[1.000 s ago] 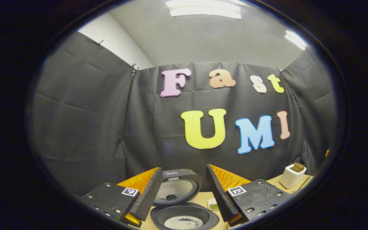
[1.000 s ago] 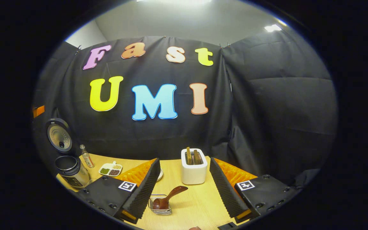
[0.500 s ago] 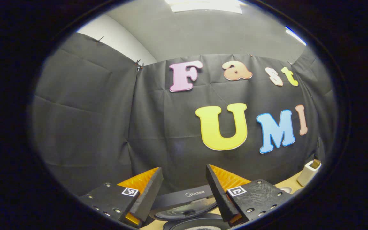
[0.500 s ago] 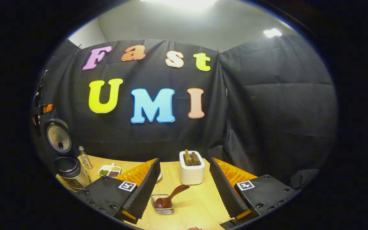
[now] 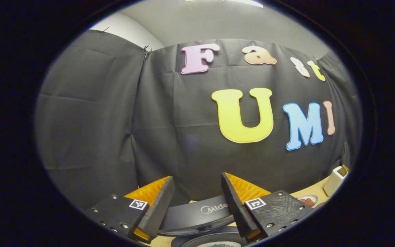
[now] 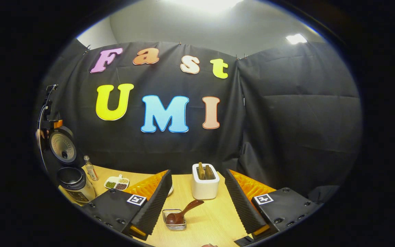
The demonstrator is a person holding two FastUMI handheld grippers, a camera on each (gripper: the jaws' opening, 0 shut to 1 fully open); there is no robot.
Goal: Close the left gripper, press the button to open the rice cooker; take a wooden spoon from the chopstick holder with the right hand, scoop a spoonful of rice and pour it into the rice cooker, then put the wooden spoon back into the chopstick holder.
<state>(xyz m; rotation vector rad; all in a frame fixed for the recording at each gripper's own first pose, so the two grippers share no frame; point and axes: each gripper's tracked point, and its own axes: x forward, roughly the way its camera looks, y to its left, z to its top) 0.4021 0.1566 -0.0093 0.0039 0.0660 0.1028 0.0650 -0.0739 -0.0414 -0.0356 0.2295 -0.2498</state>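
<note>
Black cloth walls close the booth around a pale wooden table (image 6: pixel 214 219). We see the rice cooker (image 6: pixel 72 185) at the far left with its lid (image 6: pixel 62 147) raised. The wooden spoon (image 6: pixel 183 213) lies with its bowl in a small wire basket (image 6: pixel 174 220), handle sticking out. It seems light, stiff and smooth; we would grip the handle. The right gripper (image 6: pixel 197 192) and the left gripper (image 5: pixel 197 197) both have fingers spread, holding nothing.

left gripper (image 5: pixel 197 200): black plates, screws, 1 square marker each | right gripper (image 6: pixel 197 195): same
</note>
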